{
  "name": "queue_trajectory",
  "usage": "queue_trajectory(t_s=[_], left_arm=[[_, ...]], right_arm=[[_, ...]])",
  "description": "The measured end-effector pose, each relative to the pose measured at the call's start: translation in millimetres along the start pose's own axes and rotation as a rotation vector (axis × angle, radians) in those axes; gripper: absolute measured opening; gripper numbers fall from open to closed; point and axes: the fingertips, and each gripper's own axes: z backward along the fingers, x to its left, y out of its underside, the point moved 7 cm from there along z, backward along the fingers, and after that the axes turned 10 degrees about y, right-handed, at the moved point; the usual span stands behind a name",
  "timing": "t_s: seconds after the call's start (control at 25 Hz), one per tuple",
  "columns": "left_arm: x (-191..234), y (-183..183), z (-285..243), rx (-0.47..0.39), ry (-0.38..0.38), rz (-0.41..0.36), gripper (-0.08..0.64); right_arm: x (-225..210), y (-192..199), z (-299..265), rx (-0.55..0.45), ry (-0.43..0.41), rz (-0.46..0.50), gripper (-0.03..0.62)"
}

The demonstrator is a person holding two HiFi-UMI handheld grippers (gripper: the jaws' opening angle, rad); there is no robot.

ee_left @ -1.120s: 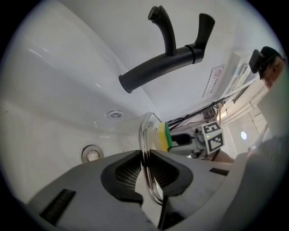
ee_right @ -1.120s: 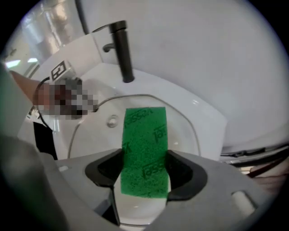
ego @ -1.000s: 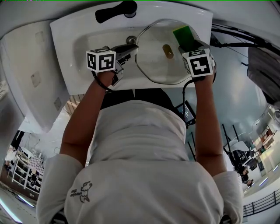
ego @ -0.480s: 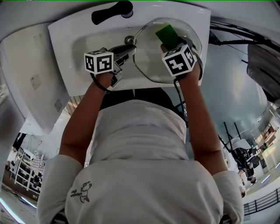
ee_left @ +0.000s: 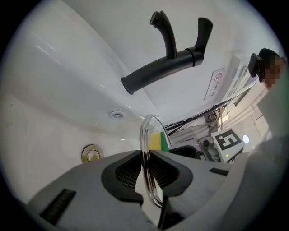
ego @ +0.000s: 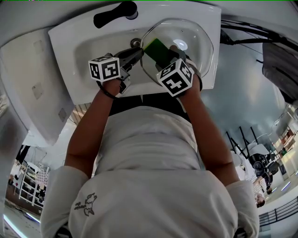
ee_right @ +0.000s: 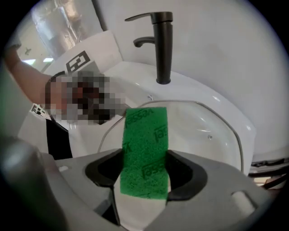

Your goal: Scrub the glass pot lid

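Note:
The glass pot lid [ego: 192, 42] stands tilted over the white sink [ego: 84, 51]. My left gripper [ego: 134, 56] is shut on its metal rim [ee_left: 145, 149] at the lid's left edge. My right gripper [ego: 165, 57] points steeply down and is shut on a green and yellow sponge [ego: 157, 49]. The sponge lies against the lid's left part, close to the left gripper. In the right gripper view the green scouring face of the sponge [ee_right: 144, 149] sits between the jaws of that gripper [ee_right: 144, 177], over the glass [ee_right: 203, 131]. In the left gripper view the sponge [ee_left: 159, 140] shows through the glass.
A black faucet [ego: 114, 13] stands at the back of the sink, its spout [ee_left: 153, 72] reaching over the basin. The drain [ee_left: 91, 154] lies in the basin left of the lid. A white counter [ego: 28, 79] flanks the sink on the left.
My right gripper has carried the sponge leftward across the lid, from its right side to its left part near the left gripper. The left gripper has kept still on the rim.

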Motion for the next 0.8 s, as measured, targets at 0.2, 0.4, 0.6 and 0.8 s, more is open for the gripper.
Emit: queue_trajectory(t_s=[0.2, 0.4, 0.6, 0.8], left_arm=[[-2, -2, -1, 0.014, 0.004, -0.012, 0.058], [1, 0, 0, 0.025, 0.004, -0.018, 0.06], [2, -2, 0, 0.011, 0.002, 0.004, 0.058], [1, -3, 1, -0.034, 0.002, 0.029, 0.057]], right_arm=[[-43, 46, 25, 0.019, 0.079, -0.205, 0.295], [-95, 97, 38, 0.067, 0.213, -0.401, 0.295], [-76, 86, 23, 0.083, 0.222, -0.367, 0.295], [-31, 60, 11, 0.034, 0.163, -0.294, 0.293]])
